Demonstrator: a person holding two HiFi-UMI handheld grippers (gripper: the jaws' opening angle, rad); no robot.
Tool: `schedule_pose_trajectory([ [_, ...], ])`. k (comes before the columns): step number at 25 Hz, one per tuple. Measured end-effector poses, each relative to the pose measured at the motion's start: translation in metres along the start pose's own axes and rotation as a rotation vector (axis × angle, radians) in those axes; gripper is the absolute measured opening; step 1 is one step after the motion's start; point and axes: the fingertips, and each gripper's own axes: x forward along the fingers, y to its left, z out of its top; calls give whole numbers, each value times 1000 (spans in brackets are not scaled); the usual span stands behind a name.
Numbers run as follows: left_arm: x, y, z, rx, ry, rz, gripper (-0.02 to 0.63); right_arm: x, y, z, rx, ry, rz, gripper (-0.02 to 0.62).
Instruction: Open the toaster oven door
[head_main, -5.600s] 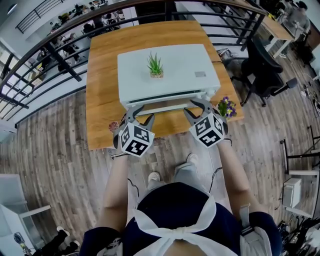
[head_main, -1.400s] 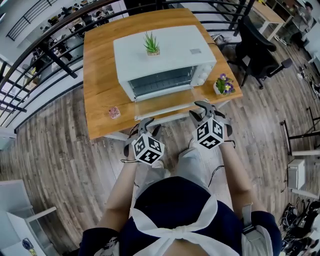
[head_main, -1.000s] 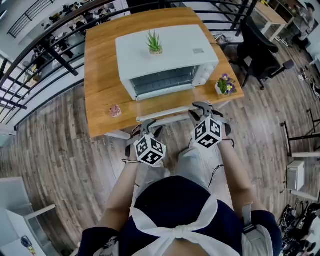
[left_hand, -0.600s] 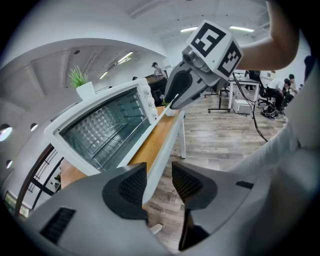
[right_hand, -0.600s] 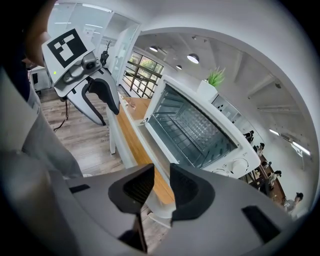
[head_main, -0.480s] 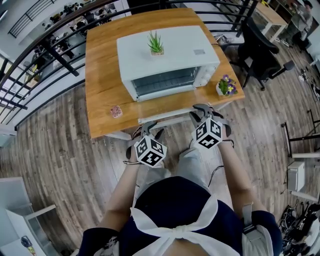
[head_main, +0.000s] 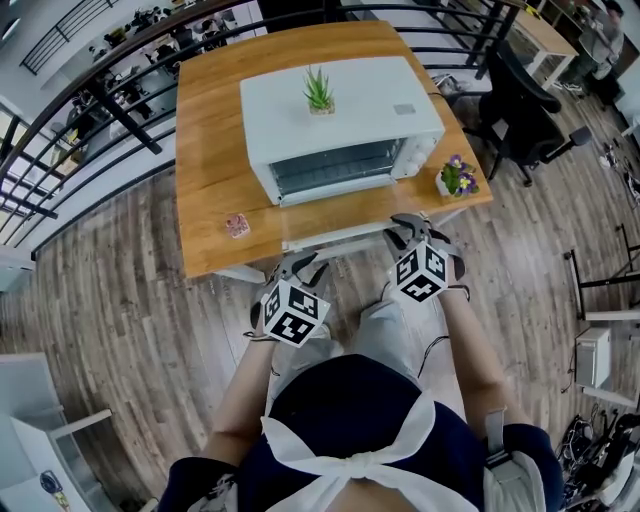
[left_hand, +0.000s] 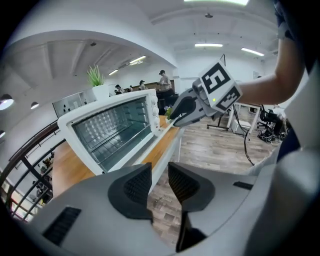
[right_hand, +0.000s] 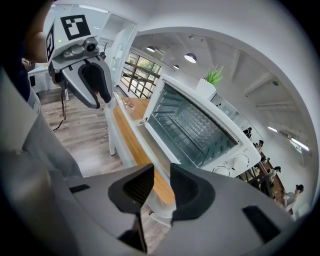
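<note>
The white toaster oven (head_main: 340, 110) stands on the wooden table (head_main: 210, 150) with its glass door (head_main: 335, 218) folded down flat towards me and the wire rack showing inside. My left gripper (head_main: 305, 265) hovers just off the door's front edge; its jaws have just been closing, a narrow gap remains and nothing is between them. My right gripper (head_main: 408, 228) sits at the door's right front corner, open and holding nothing. The left gripper view shows the open oven (left_hand: 110, 130) beyond my left gripper (left_hand: 160, 182). The right gripper view shows the oven (right_hand: 195, 125) beyond my right gripper (right_hand: 161, 187).
A small potted plant (head_main: 320, 92) stands on top of the oven. A pot of purple flowers (head_main: 456, 178) sits at the table's right front corner, a small pink thing (head_main: 237, 225) at its left front. A black office chair (head_main: 520, 110) and a railing (head_main: 100, 100) flank the table.
The oven door, shut several seconds ago, now lies open. Over the last second my left gripper has drawn back from the door's edge towards me and rolled; the right gripper stays put.
</note>
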Motion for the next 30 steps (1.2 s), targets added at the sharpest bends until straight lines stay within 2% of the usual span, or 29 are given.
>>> schedule_pose_trajectory([
  [9,-24,25,15,-130,-96,23,77,1,6,-5,16,10,2,107],
  [19,-24,37,12,-165,-107,33,40,3,16,-13,19,36,14,109],
  [30,-21,39,8,-180,-106,30,35,5,25,-20,14,61,11,109],
])
